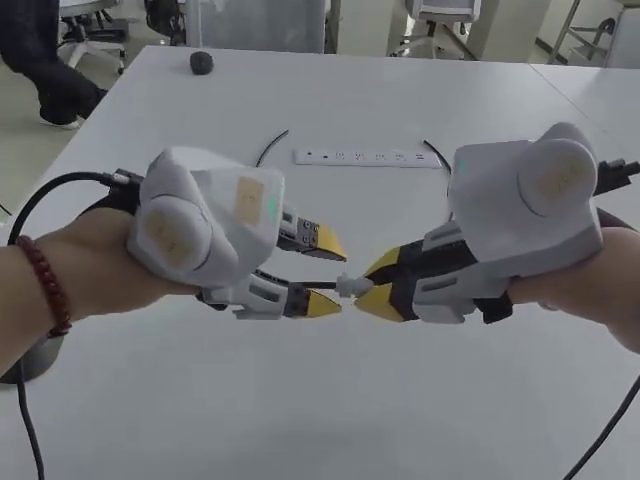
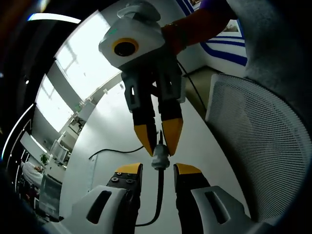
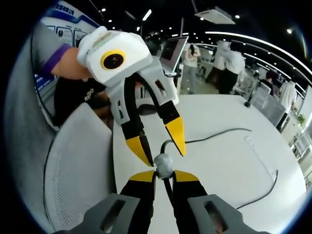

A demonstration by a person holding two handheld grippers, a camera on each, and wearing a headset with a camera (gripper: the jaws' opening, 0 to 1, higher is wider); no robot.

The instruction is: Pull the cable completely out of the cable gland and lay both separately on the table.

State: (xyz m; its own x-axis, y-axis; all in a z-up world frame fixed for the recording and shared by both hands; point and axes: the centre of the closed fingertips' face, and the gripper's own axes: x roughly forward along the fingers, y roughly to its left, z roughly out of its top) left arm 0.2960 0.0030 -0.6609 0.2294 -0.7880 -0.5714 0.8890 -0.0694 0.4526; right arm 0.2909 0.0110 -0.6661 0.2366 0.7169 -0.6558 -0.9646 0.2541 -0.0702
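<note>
My left gripper (image 1: 339, 280) stands open, its jaws either side of the black cable (image 1: 316, 285). The pale cable gland (image 1: 347, 286) hangs above the table (image 1: 320, 400), clamped in my right gripper (image 1: 366, 287). The markings on the power strip (image 1: 370, 157) are too small to read.

White cable gland (image 1: 351, 286), black cable (image 2: 159, 195)

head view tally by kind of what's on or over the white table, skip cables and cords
white handheld grippers with yellow jaw tips: 2 (left gripper, right gripper)
light grey plastic cable gland: 1
long white power strip: 1
small dark round object at the far end: 1
total: 5
</note>
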